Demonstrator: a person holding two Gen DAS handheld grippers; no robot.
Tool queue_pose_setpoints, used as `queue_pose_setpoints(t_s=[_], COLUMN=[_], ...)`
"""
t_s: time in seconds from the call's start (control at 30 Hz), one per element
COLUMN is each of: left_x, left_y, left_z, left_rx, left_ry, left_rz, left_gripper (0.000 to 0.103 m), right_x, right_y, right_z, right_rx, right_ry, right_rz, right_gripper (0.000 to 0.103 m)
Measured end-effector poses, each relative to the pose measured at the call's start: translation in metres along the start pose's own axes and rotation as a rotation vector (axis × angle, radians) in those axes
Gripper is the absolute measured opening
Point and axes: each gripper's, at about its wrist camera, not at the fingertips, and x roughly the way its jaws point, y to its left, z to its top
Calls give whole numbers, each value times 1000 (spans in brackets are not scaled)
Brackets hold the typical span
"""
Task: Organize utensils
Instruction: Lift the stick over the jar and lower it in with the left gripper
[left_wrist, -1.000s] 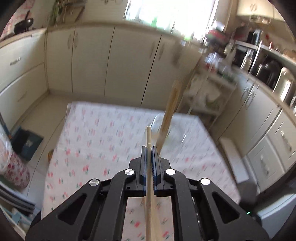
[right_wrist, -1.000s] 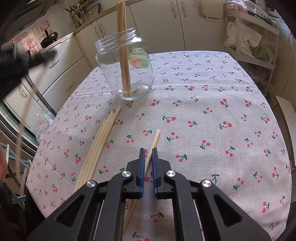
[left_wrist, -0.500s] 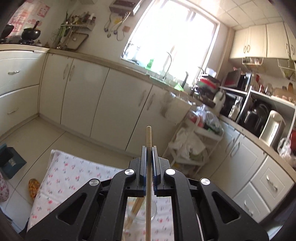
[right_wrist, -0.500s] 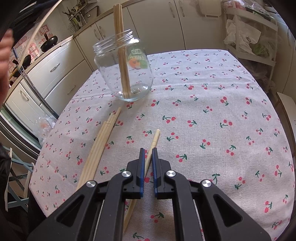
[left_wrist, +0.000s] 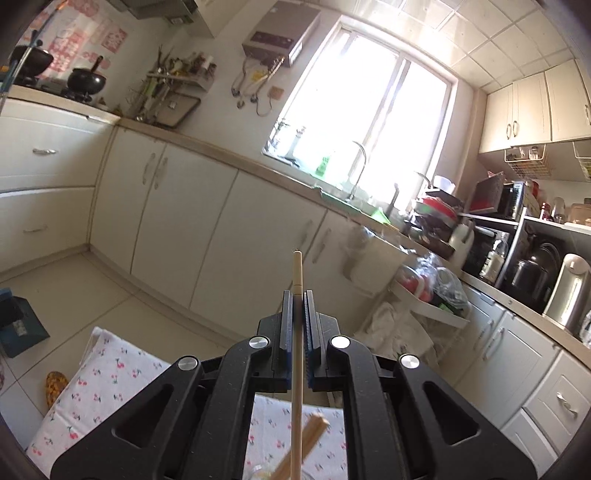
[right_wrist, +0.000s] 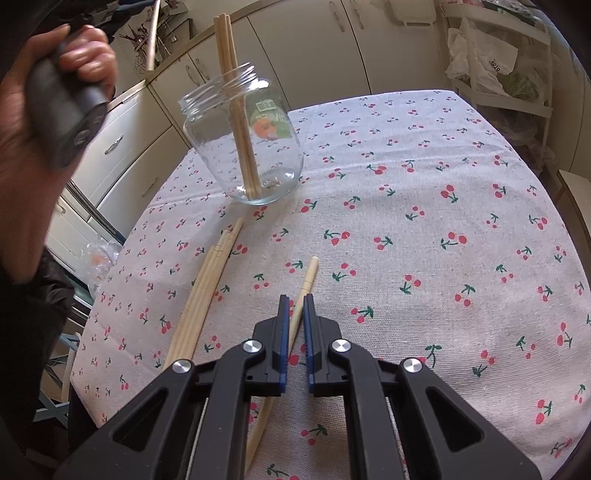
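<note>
My left gripper is shut on a pale wooden chopstick, which stands up between the pads and runs down past them. Just below it show the tops of the chopsticks in the jar. In the right wrist view the glass jar stands on the cherry-print cloth with a few chopsticks upright in it. Several loose chopsticks lie in a bundle left of my right gripper. Its jaws are nearly together, over a single chopstick that lies flat on the cloth.
A person's hand holds the left gripper's handle high at the top left, above and left of the jar. Cream cupboards, a bright window and a cluttered counter ring the table. A white rack stands beyond the table's far right corner.
The left gripper rose and tilted up with its chopstick, so its view swung from the tabletop to the cupboards and window. The hand holding it entered the right view. The right gripper stayed still.
</note>
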Motion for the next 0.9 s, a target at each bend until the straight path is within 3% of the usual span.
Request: queue_pose_setpoints(t_s=[0.43,0.9], left_x=[18,-24], left_y=[-5,0], left_z=[-45,-84], left_rx=[109,236], left_ry=[-12,154], left_rz=[32,39], left_gripper=[5,6], right_x=[0,0], right_y=[-5,-3], right_z=[1,0], right_rx=[25,16], right_ry=[1,1], right_rz=[27,13], right_gripper=[8,8])
